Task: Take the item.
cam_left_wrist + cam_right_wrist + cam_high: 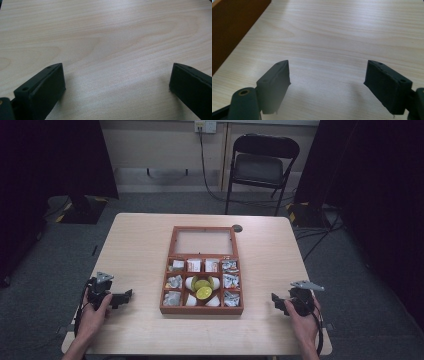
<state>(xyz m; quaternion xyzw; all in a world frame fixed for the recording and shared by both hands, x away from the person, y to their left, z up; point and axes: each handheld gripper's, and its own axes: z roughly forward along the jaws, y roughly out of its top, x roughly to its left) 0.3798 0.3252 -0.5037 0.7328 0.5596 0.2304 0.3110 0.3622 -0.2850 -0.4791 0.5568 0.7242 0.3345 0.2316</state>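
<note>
A pale wooden counter (135, 245) is sitting in a dim room with a folding chair (260, 162) behind it, and at its middle the compartmented wooden box (201, 309) is lying open, packets, white cups and lime halves showing in its cells. The left gripper (125, 296) and right gripper (276, 301) are hovering low on either side, well apart from the box, jaws spread and holding nothing. By my read nothing is under way yet: no item is being lifted, and the whole job is waiting.

Packets (230, 282) in wooden box (201, 310): too small to read. Box side (232, 30) cut off at frame edge, right gripper view.
</note>
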